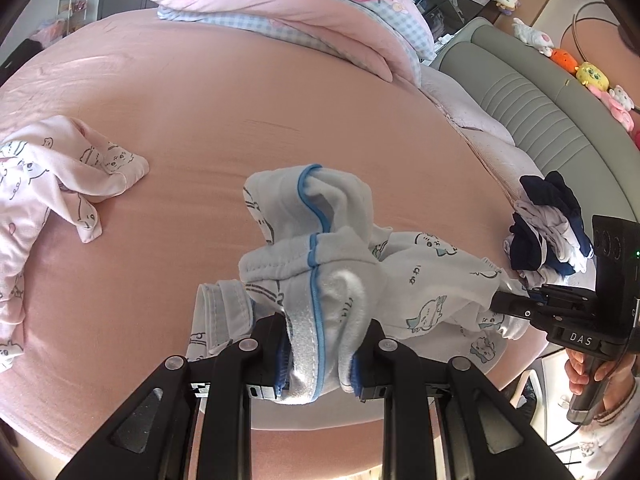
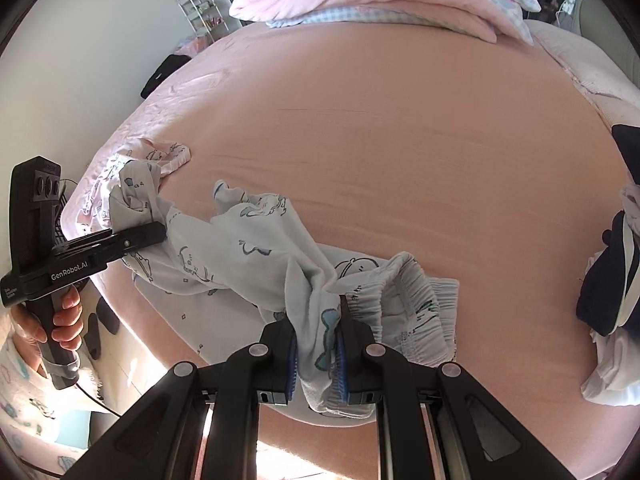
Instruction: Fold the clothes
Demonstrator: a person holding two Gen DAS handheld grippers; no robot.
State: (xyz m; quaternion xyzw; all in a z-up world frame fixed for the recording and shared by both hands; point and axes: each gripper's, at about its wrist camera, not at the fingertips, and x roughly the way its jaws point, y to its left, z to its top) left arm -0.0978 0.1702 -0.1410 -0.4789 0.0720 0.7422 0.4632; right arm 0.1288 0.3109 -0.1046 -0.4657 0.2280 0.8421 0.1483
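Two handheld tongs grip one pale blue printed garment (image 1: pixel 320 264) above a bed covered in a pink sheet (image 1: pixel 200 92). The left tongs (image 1: pixel 320 364), narrowed to a small gap, clamp a bunched fold edged in blue piping between blue pads. The right tongs (image 2: pixel 318 354), drawn nearly together, pinch a thin gather of the same cloth beside its elastic waistband (image 2: pixel 404 300). The garment hangs crumpled between the two grips, over the near edge of the bed; whether its lower folds touch the sheet cannot be told. In the left wrist view, a hand (image 1: pixel 592 372) holds the right tool's handle at the frame's right edge; in the right wrist view, a hand (image 2: pixel 60 320) grasps the left tool. A pink printed garment (image 1: pixel 52 176) lies on the sheet to the left, a dark navy-and-white pile (image 1: pixel 548 228) to the right, and a folded pink quilt (image 1: pixel 280 4) at the far end.
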